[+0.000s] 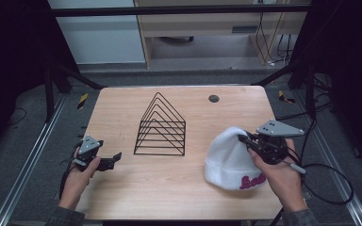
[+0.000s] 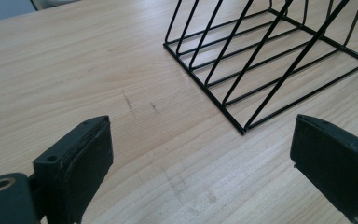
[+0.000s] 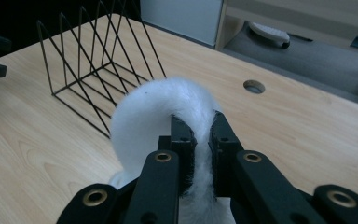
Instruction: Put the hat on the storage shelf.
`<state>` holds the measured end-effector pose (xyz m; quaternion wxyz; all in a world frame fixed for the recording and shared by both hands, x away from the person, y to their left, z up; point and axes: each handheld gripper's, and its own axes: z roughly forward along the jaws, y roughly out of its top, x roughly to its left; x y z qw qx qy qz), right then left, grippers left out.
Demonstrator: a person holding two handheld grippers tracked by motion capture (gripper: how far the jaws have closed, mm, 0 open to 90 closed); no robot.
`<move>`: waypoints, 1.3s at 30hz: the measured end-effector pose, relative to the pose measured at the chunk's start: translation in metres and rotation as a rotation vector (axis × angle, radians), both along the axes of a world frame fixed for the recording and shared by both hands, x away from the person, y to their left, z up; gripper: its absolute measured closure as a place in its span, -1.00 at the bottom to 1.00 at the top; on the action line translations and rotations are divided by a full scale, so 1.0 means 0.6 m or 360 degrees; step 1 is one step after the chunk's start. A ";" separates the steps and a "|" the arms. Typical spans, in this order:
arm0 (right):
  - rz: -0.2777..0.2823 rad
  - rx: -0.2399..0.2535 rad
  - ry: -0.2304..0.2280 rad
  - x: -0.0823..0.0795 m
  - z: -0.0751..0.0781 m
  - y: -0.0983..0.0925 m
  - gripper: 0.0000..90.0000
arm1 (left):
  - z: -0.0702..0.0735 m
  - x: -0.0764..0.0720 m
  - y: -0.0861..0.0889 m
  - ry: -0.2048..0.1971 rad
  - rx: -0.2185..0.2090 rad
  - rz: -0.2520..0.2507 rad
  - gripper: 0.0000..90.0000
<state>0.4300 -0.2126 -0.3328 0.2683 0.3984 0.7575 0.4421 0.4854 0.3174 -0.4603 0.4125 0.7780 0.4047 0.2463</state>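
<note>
A white fuzzy beanie (image 1: 228, 155) with pink lettering on its cuff lies at the table's right front. My right gripper (image 1: 246, 139) is shut on a fold of the beanie (image 3: 158, 112) at its top right side; the jaws pinch the white fabric between them. A black wire rack (image 1: 161, 127) of triangular dividers stands at the table's middle. My left gripper (image 1: 115, 159) rests at the left front, open, with bare wood between its pads (image 2: 81, 158), and the wire rack (image 2: 270, 60) is just ahead to its right.
The wooden table (image 1: 122, 188) has a round cable hole (image 1: 213, 98) at the back right. Cables trail off the right edge by my right hand. Metal frame rails run along both sides of the table.
</note>
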 end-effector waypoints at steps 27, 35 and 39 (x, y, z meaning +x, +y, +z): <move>-0.0010 0.0115 -0.0182 0.092 0.176 0.062 0.86 | 0.207 0.029 -0.119 -0.0205 0.0189 -0.0278 -0.88; 0.0061 0.0134 -0.0260 0.113 0.214 0.102 0.85 | 0.234 0.030 -0.153 -0.0274 0.0165 -0.0343 -0.85; 0.0077 0.0176 -0.0296 0.117 0.231 0.117 0.85 | 0.247 0.027 -0.164 -0.0303 0.0129 -0.0363 -0.83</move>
